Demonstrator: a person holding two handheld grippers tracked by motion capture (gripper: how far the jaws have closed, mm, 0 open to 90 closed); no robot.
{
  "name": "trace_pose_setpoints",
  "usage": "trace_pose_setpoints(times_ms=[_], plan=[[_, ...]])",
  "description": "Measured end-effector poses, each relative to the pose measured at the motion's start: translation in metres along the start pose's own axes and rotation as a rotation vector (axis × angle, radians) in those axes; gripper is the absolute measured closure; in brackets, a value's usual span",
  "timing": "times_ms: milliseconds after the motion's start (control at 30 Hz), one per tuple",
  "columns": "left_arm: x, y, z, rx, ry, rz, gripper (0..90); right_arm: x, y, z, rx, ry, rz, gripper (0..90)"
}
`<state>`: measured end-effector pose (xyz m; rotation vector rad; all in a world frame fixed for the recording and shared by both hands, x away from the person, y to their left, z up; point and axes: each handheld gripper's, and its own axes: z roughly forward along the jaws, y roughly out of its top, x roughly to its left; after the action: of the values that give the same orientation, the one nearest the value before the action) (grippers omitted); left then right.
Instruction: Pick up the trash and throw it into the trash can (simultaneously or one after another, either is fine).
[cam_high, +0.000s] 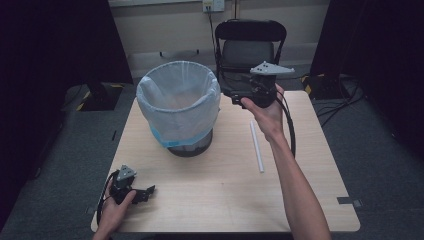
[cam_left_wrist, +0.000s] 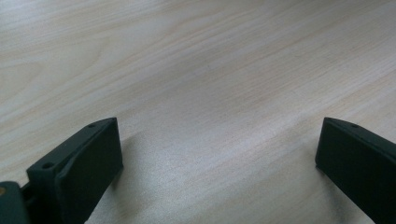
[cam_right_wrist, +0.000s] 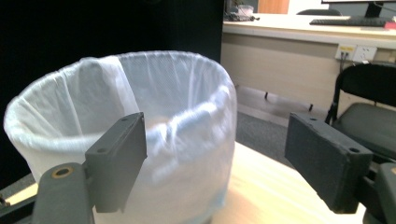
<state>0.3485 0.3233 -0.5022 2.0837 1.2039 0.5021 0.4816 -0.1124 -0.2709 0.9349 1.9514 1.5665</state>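
Two grippers are held over a pale wood-grain counter (cam_high: 220, 190) with rounded corners. Nearest, at the front left edge, the left gripper (cam_high: 145, 192) lies low on the board in the person's left hand (cam_high: 116, 207); its blocky matte black jaws stand wide apart with bare laminate between them. Farther in, right of centre, a thin white straight tube (cam_high: 257, 147) lies flat on the counter. Above its far end the right gripper (cam_high: 239, 97), topped by a grey three-cornered plate, is raised in the right hand (cam_high: 267, 112), jaws apart and empty, facing the bin. Beyond, a round wastebasket (cam_high: 179, 107) lined with a crinkled translucent white bag stands at the back left. Behind the counter sits a black folding chair (cam_high: 250, 47).
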Motion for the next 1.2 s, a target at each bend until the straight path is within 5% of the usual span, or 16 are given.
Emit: trace_pose_setpoints(times_ms=[567, 700, 1200], plan=[[0.0, 0.0, 0.0, 0.0, 0.0, 0.0, 0.1, -0.025, -0.056, -0.027, 0.122, -0.086, 0.027, 19.4], [0.0, 0.0, 0.0, -0.001, -0.001, -0.001, 0.1, -0.031, -0.076, -0.035, 0.154, -0.103, 0.043, 26.2], [0.0, 0.0, 0.0, 0.0, 0.0, 0.0, 0.1, -0.032, -0.134, -0.043, 0.252, -0.105, 0.073, 30.7]])
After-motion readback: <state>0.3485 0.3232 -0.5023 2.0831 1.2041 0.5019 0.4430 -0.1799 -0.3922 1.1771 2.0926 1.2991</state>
